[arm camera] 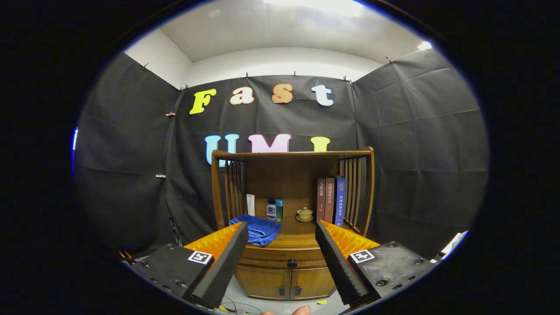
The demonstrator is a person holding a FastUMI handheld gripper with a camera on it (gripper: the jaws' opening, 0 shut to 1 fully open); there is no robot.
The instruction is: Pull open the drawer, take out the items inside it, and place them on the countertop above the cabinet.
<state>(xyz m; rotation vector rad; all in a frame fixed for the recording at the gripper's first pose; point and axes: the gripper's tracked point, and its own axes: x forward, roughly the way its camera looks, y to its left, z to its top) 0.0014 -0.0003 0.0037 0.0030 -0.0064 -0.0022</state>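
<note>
A wooden cabinet stands ahead of me against the booth wall. Its drawer is shut, with a dark knob at its middle, seen between my fingers. The countertop above the drawer holds a folded blue towel, a white tube, two small bottles and a small lidded cup on a saucer. My gripper is open and holds nothing, still some way short of the cabinet, with the knob below the fingertips.
Three books stand upright at the right of the shelf, against slatted side rails. Two lower doors with small handles sit under the drawer. A fingertip of a person's hand shows between my fingers' bases.
</note>
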